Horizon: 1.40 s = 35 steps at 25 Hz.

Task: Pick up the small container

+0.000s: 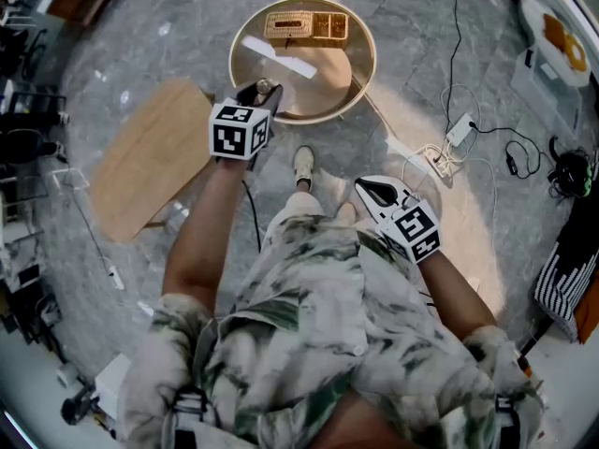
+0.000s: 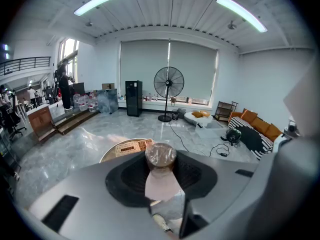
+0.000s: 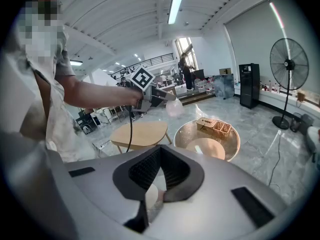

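Left gripper (image 1: 260, 96) is clamped on the small container (image 1: 266, 88), and the pads are seen pressed against its pale sides in the left gripper view. The film-covered brown top (image 2: 160, 156) is turned away from the gripper, so the container's long axis appears to run roughly along the jaws, though its exact tilt cannot be told. From the head view the container is placed over the near left rim of the round table (image 1: 360, 73). In the right gripper view it is shown hanging in the air above that table, apart from the top. A woven basket (image 1: 307, 26) is set at the table's far side, well apart from the held container, and a wooden side table (image 1: 150, 157) is seen to the left.

Right gripper (image 1: 367, 187) is held low beside the person's body, with its jaws together and nothing between them. It is well apart from the container, so the lift is judged to rest on the left gripper alone. The pick is judged to be done, and only a steady, level hold is called for.
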{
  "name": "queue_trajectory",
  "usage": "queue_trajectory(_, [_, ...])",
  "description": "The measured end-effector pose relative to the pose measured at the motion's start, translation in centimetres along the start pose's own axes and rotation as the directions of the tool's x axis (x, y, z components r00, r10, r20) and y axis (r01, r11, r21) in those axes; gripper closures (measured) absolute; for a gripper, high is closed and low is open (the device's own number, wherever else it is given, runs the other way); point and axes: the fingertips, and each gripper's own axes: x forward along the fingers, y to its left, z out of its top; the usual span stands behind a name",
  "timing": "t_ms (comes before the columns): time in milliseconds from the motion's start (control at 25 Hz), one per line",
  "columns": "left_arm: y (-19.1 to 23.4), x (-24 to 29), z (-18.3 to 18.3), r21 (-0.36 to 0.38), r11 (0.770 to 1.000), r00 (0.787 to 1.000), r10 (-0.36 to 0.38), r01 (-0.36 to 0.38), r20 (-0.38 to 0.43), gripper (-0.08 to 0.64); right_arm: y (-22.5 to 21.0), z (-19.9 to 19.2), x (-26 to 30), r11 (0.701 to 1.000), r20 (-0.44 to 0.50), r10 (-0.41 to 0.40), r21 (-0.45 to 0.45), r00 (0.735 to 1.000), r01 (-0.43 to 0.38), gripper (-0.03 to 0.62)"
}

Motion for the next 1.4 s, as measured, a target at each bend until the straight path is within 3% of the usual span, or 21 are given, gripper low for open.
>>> queue_trajectory(1400, [1.5,2.6,-1.2,-0.032,0.999,1.0,-0.002,0.002,-0.013,0.41,-2.0,-0.5,1.0,1.0,-0.038,-0.014,0.007,0.999,0.014,0.572])
